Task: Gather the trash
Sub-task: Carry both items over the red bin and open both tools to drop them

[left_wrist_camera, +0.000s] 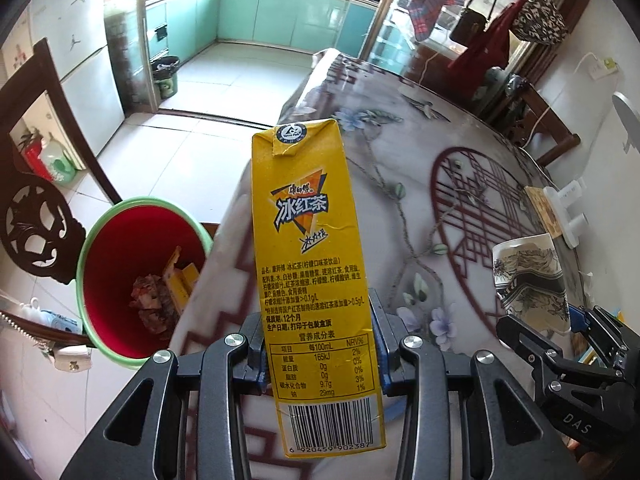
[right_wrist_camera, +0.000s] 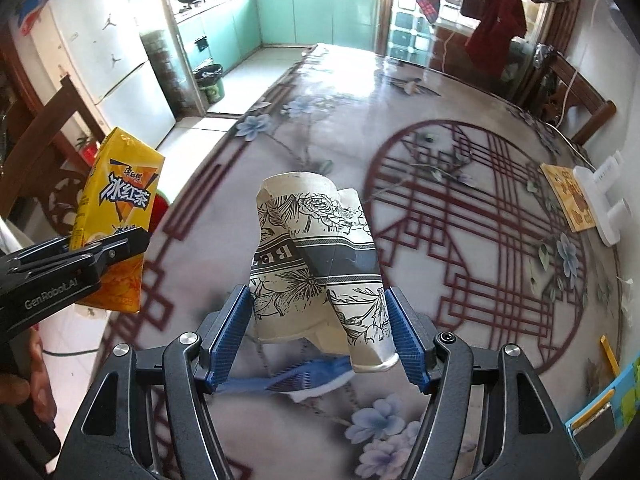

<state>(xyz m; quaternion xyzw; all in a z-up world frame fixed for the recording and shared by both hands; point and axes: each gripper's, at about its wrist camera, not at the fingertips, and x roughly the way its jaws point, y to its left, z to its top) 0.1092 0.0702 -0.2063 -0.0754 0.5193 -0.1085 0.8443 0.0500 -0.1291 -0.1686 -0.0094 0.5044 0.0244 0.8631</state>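
Midway through the clear-up, with both loads lifted and neither yet dropped. Left tongs (left_wrist_camera: pixel 322 350) closed narrowly on a yellow tea carton (left_wrist_camera: pixel 310 264), pads pinching its lower half, top end pointing away from the camera. Right tongs (right_wrist_camera: pixel 320 332) set wider, pads pressed on either side of crushed paper cups (right_wrist_camera: pixel 316 256), apparently two jammed together, though hard to be sure. Carton held over the near edge of the table (left_wrist_camera: pixel 400 152), just beside and above the red bin (left_wrist_camera: pixel 120 240) on the floor at that edge. Cups farther from the bin, over the table's flowered cloth, with the carton between them and the bin in the right wrist view.

Already in the bin: another yellow carton (left_wrist_camera: pixel 182 280) and some crumpled brownish scraps, too dim to name. Judged from that, part of the job done, two more pieces in transit.

Left to do, by the look of it: carry both loads over the bin's mouth and release. Beyond that, a small orange card (right_wrist_camera: pixel 570 196) and a white plastic piece (right_wrist_camera: pixel 604 200) at the table's far side from the bin, and a thin yellow strip (right_wrist_camera: pixel 610 354) nearer; unclear whether any counts as trash. Something blue below the cups, possibly a reflection.
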